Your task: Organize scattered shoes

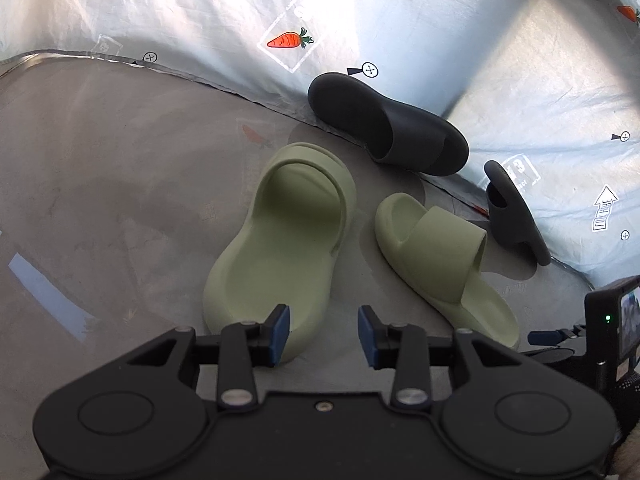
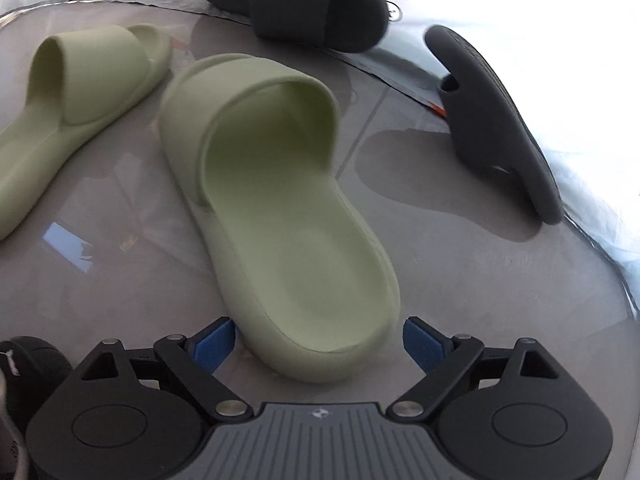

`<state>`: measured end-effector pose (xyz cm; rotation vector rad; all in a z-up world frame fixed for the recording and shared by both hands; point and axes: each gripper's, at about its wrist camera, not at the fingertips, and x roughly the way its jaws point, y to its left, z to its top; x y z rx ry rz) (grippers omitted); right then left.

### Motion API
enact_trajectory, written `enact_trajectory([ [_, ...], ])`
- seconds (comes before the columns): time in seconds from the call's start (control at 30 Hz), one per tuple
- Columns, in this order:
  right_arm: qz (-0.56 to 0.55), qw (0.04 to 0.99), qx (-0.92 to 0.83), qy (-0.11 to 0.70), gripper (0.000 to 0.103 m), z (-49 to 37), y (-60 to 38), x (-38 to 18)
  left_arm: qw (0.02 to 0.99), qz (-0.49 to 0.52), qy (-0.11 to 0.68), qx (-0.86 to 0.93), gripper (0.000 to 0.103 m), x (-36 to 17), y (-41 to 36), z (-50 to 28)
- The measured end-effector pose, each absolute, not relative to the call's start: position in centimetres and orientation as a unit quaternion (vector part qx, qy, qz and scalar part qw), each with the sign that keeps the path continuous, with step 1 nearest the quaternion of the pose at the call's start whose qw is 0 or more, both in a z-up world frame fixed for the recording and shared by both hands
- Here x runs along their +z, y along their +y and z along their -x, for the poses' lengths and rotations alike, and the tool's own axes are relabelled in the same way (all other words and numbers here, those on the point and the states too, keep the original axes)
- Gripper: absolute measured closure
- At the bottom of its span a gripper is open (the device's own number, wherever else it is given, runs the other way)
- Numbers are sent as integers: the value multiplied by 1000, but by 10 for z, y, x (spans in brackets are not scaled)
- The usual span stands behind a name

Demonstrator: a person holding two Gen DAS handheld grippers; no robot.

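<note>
Two pale green slides and two black slides lie on a grey floor. My left gripper [image 1: 324, 334] hovers at the heel of the left green slide [image 1: 280, 240], open, with only the heel's edge between its blue pads. My right gripper [image 2: 320, 344] stands wide open astride the heel of the other green slide [image 2: 280, 200], its pads just beside the heel's sides. That slide shows in the left wrist view as the right green slide [image 1: 440, 264]. One black slide [image 1: 388, 124] rests on its sole at the back. The second black slide [image 1: 516, 216] leans on its side.
A crinkled silver sheet [image 1: 400, 8] with carrot prints covers the ground behind the slides. Both black slides [image 2: 304, 4] [image 2: 500, 120] sit at its border. The right gripper's camera body [image 1: 608, 320] shows at the right edge. A dark shoe-like object [image 2: 28, 376] lies at bottom left.
</note>
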<state>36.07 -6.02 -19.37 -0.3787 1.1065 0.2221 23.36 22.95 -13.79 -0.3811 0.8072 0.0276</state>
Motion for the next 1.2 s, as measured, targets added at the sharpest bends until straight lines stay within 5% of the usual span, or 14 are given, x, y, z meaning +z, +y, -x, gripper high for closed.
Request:
enact_trajectory([
  [0.2, 167, 840, -50, 514, 13, -389, -124, -194, 902, 185, 390, 20, 65, -140, 232, -234],
  [0.47, -81, 902, 13, 423, 12, -389, -101, -149, 902, 184, 390, 25, 65, -139, 232, -235],
  [0.67, 14, 912, 64, 405, 14, -401, 4, -175, 903, 184, 388, 32, 65, -137, 238, -228],
  [0.8, 95, 906, 48, 410, 29, -402, 34, -194, 901, 189, 388, 40, 65, -137, 244, -225],
  [1.2, 249, 841, 327, 353, 28, -346, -27, -187, 899, 189, 393, 24, 65, -142, 238, -230],
])
